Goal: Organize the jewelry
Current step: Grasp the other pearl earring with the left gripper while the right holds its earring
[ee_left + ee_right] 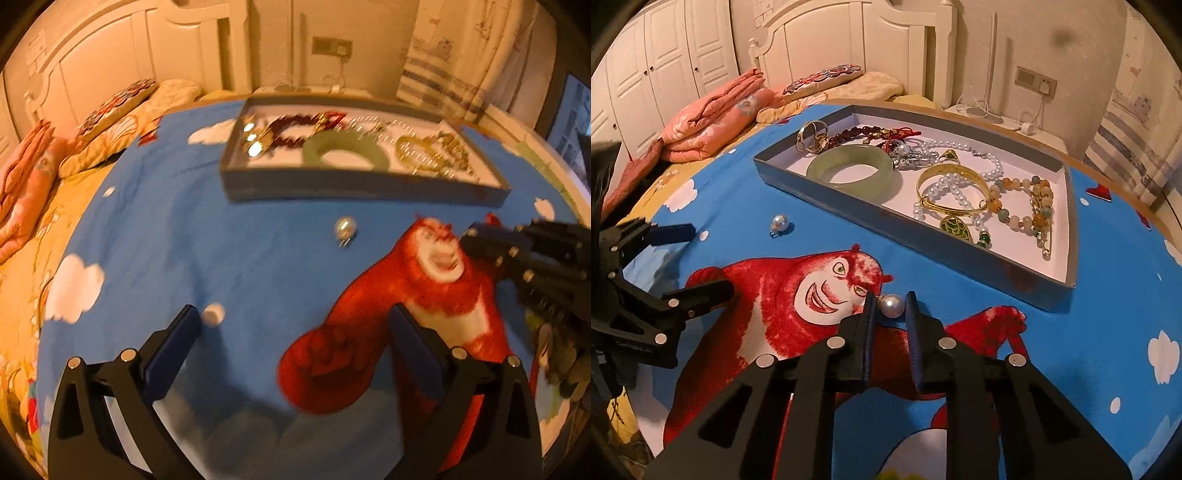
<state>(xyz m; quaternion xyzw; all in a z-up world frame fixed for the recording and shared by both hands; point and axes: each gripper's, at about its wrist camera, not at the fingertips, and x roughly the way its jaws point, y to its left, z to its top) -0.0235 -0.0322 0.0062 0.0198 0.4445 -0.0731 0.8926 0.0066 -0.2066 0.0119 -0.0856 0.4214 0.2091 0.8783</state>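
Black fingers of my right hand-held gripper (889,308) are reaching down over the blue cartoon bedspread (1071,332), narrowed around a pearl earring (891,305) lying on the printed red bear's face. The pearl is sitting right between the fingertips; the far pad looks to be touching it, the near one is just beside it with a sliver of gap, so I am judging the pinch as not quite firm yet. I am coming at it tilted downward because the pearl is small and round and would likely roll on the soft cloth if nudged sideways.

A second pearl earring (779,223) is lying loose on the bedspread, far and to the left, near my left hand-held gripper (291,332), whose fingers are spread wide with nothing between them, as if waiting for its turn.

Beyond both, the grey tray (923,236) is resting on the bed, already holding a jade bangle (853,166), a gold bangle (955,192), pearl strands and beaded bracelets. Both earrings are lying outside it, just short of its near wall, so they likely belong in there.
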